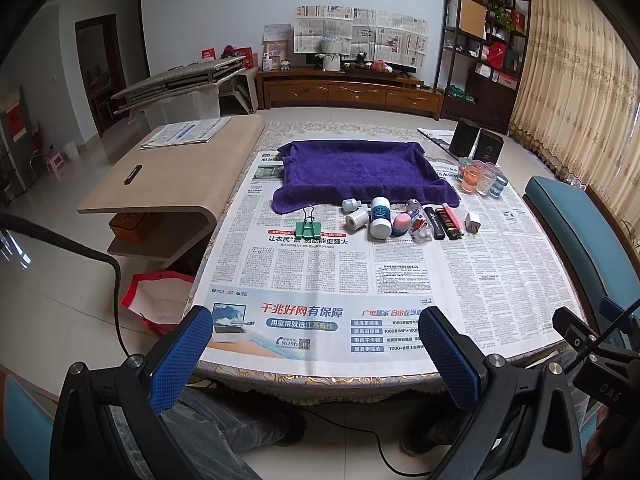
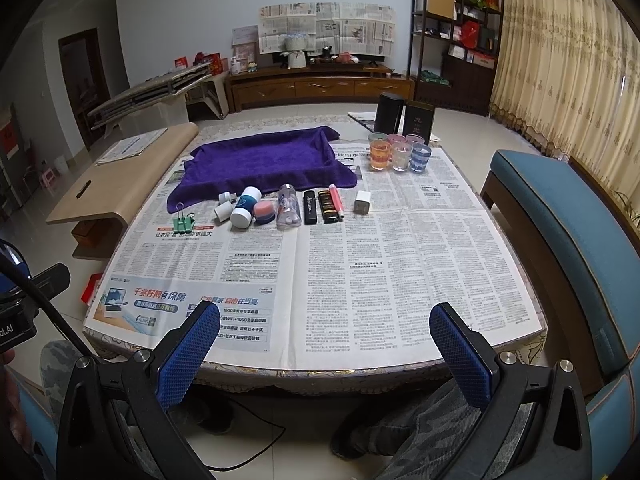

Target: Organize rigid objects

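**Both grippers open above the near table edge, objects lined up beyond**

The left gripper (image 1: pixel 316 344) and right gripper (image 2: pixel 326 340) hover at the near edge of the newspaper-covered table (image 2: pixel 400 260), jaws spread wide, holding nothing. A row of small rigid objects lies just in front of the purple towel (image 1: pixel 356 168): green binder clip (image 1: pixel 307 227), white bottle (image 1: pixel 380 216), clear bottle (image 1: pixel 418 220), black case (image 1: pixel 434 222), white charger (image 1: pixel 473 222). Coloured glasses (image 2: pixel 398 154) cluster at the far right, beside two dark tins (image 2: pixel 404 118).
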### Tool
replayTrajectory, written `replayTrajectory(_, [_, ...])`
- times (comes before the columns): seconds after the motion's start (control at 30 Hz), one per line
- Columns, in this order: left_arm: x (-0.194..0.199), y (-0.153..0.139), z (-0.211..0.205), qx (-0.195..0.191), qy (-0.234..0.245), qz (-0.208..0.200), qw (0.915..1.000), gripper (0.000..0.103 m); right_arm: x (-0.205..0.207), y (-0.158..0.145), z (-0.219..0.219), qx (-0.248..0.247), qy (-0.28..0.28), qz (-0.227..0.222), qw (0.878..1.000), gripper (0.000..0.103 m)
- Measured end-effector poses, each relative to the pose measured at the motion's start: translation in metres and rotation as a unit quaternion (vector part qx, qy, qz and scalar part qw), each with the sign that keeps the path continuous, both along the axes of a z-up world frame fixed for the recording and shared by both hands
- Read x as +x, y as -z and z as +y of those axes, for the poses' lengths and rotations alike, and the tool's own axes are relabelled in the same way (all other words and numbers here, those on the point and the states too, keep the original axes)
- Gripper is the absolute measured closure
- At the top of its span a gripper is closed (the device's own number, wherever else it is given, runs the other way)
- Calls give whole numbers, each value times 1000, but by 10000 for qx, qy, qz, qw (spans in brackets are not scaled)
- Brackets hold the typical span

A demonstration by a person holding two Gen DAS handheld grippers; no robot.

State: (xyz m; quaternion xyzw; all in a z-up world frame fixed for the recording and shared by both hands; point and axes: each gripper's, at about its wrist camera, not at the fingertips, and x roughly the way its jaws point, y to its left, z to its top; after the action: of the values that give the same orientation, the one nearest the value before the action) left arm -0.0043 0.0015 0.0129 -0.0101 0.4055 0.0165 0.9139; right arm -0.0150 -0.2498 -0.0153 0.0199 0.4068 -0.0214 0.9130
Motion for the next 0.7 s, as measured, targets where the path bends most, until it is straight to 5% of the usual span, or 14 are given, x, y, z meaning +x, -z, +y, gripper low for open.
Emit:
replayTrajectory(0.4, [68, 42, -2, -145, 13, 381, 9992, 0, 56, 23, -25, 228, -81, -52, 9997, 0])
replayTrajectory(0.7, [138, 95, 9, -96, -254, 761, 9967, 0, 134, 71, -53, 365, 83, 438, 9983, 1])
